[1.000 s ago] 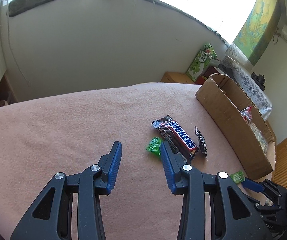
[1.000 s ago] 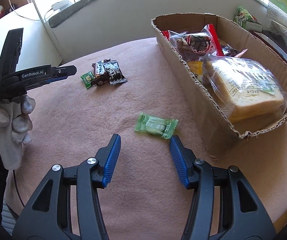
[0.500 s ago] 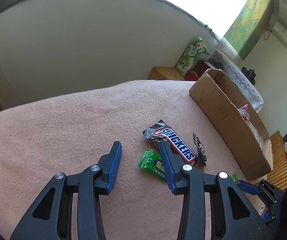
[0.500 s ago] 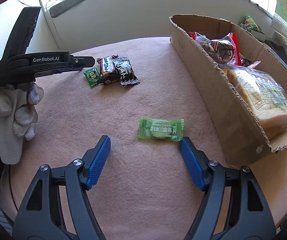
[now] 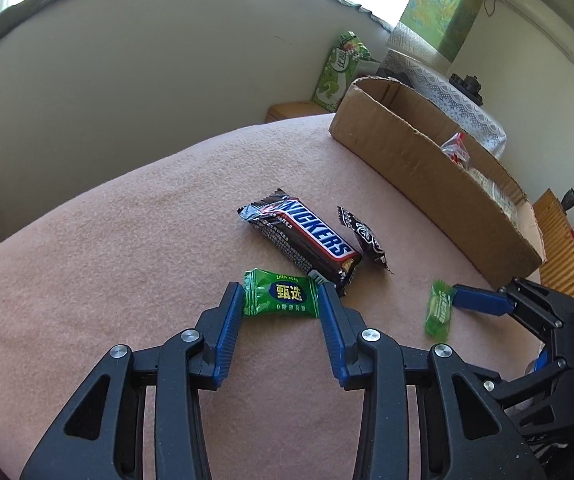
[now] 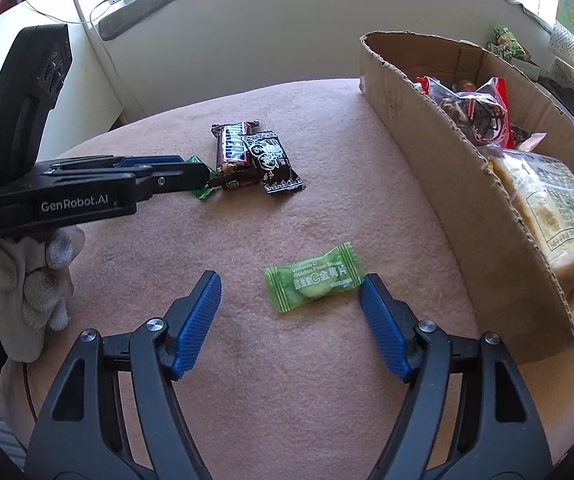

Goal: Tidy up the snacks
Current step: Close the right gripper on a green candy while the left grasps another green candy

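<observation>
While both tools stand spread on the pink-clothed counter [image 5: 127,240], left tool [image 5: 281,300] brackets a dark-green candy [image 5: 280,293], its jaws just narrowing; right tool [image 6: 291,296] brackets a pale-green wrapped candy [image 6: 314,282].

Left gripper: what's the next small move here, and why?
Probably close the left gripper on the green candy. The candy lies on the pink cloth between the blue fingers, which flank its two ends, so a short squeeze should secure it before lifting toward the cardboard box.
</observation>
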Available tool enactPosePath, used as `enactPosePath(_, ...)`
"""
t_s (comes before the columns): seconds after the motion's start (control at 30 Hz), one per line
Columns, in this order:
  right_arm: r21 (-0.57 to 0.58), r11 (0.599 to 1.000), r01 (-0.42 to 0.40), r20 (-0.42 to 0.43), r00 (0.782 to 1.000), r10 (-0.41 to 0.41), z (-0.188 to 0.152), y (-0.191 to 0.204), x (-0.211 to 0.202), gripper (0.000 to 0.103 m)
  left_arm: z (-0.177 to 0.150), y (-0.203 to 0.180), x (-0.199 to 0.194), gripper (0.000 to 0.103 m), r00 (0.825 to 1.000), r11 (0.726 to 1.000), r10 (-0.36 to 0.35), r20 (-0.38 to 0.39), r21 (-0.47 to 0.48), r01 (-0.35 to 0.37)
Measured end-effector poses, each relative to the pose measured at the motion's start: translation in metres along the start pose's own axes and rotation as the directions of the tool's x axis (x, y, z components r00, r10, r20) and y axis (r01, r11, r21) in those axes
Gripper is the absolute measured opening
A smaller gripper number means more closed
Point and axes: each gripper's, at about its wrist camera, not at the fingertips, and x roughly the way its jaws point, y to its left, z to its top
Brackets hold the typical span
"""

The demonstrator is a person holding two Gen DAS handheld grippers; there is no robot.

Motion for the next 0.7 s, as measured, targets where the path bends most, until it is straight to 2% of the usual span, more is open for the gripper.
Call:
enactPosePath(0.1, -0.017, 1.0, 0.002, -0.003, 1.0, -0.002, 0.003, 0.004, 0.005, 0.075, -0.004, -0.009, -0.001, 0.036, 0.999, 0.998, 0.042, 0.0, 0.053, -0.042)
enactPosePath(0.2, -0.049, 0.999, 0.022, -0.009, 1.0, -0.023, 0.006, 0.007, 0.008, 0.075, -0.002, -0.013, 0.003, 0.048, 0.996, 0.994, 0.085, 0.005, 0.07, -0.085)
enactPosePath(0.4, -0.095, 0.994, 0.048, -0.008, 0.999, -0.049, 0.007, 0.011, 0.01, 0.074, -0.002, -0.031, 0.013, 0.051, 0.989, 0.975, 0.15, 0.011, 0.165, -0.149)
enactPosePath(0.5, -0.108, 0.991, 0.073, 0.001, 0.997, -0.073, 0.006, 0.012, 0.009, 0.066, -0.002, -0.032, 0.011, 0.036, 0.989, 0.975, 0.145, 0.018, 0.169, -0.145)
enactPosePath(0.7, -0.097, 0.992, 0.08, 0.017, 0.997, -0.078, 0.003, 0.006, 0.003, 0.052, -0.003, -0.034, 0.009, 0.025, 0.987, 0.973, 0.157, 0.031, 0.164, -0.16)
